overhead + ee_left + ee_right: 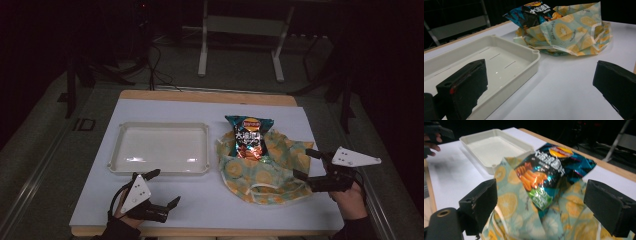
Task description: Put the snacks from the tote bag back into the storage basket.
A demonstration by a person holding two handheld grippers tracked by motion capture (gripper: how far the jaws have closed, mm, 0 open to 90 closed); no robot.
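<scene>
Crisps bag [249, 136] lies on a crumpled fruit-print cloth bag [260, 172] at the table's [200, 200] right half, beside an empty white tray [160, 147]. Right gripper [306, 162] hovers at the cloth's right edge, jaws apart; left gripper [164, 187] sits near the tray's front rim, jaws also apart.
</scene>
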